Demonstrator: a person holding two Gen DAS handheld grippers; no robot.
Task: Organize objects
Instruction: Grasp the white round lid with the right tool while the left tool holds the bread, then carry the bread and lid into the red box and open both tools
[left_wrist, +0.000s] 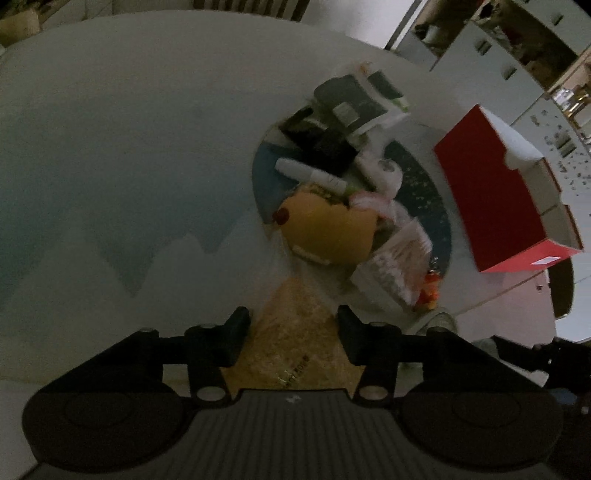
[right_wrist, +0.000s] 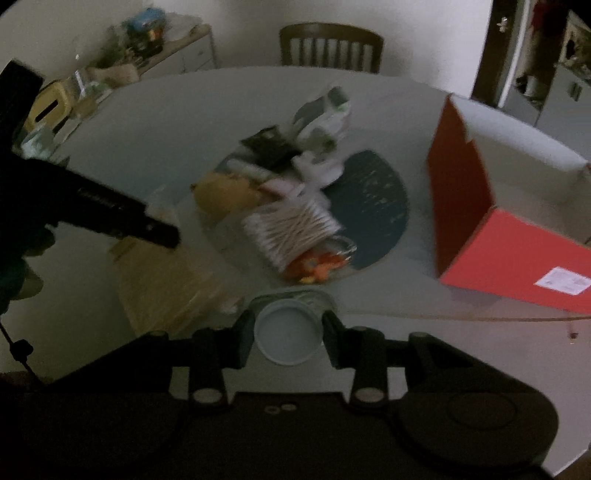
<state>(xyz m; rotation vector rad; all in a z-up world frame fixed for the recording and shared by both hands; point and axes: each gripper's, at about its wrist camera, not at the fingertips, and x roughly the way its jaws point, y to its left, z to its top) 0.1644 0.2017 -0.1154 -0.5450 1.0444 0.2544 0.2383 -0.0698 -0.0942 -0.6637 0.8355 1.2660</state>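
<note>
- Left gripper clamps a clear bag of tan grains, at the near edge of the dark mat.
- Right gripper clamps a round white-lidded tub, just near of the mat.
- Cotton swabs and a yellow pouch lie on the mat.
- The red box stands right of the mat.

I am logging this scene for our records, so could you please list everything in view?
Red cardboard box: one, open, table's right.
Dark blue round mat: one, table centre.
Pack of cotton swabs: one, white-tipped, on mat.
Yellow rounded item: one, on mat.
White tube: one, on mat.
Clear bag of tan grains: one, between left fingers.
Pale round lid: one, between right fingers.
Wooden chair: one, behind table.
Left gripper, right gripper: black.
</note>
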